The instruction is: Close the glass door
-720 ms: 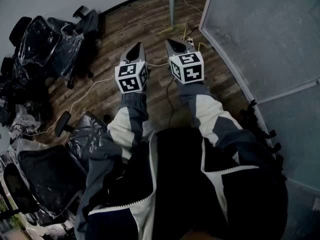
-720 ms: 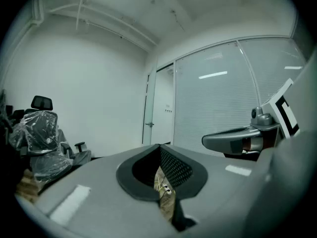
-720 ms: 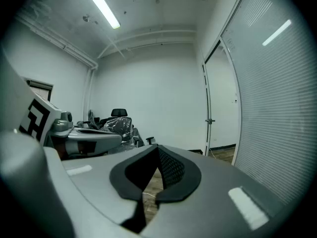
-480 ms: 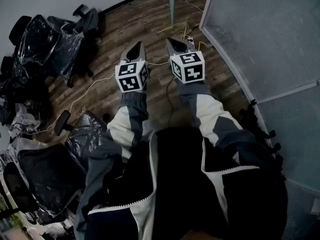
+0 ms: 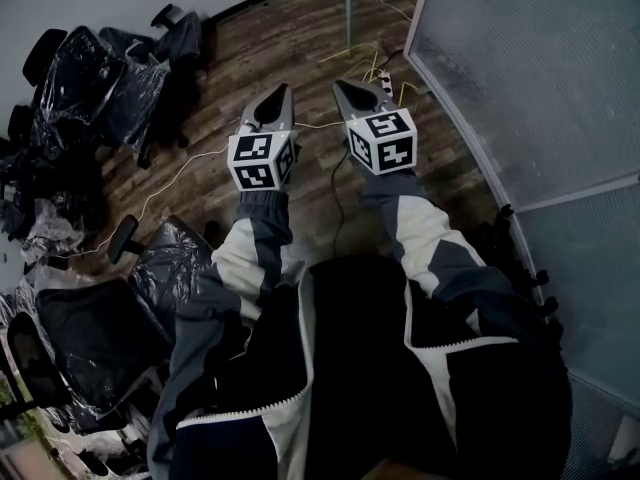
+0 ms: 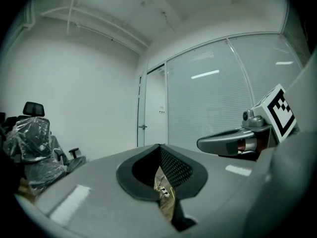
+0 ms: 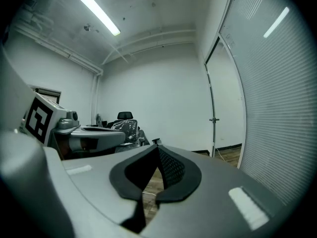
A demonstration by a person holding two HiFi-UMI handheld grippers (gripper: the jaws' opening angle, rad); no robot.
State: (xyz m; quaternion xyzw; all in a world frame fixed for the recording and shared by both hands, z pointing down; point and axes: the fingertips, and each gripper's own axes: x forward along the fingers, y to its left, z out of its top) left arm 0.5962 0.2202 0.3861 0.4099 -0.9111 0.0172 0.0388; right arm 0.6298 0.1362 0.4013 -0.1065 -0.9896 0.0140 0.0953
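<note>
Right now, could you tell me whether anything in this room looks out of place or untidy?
Yes: black office chairs wrapped in clear plastic are bunched at the left, and a white cable trails loose across the wooden floor toward a white power strip by the frosted glass wall.

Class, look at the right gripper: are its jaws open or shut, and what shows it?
Shut. In its own view the right gripper has its jaw tips touching, with nothing between them.
</note>
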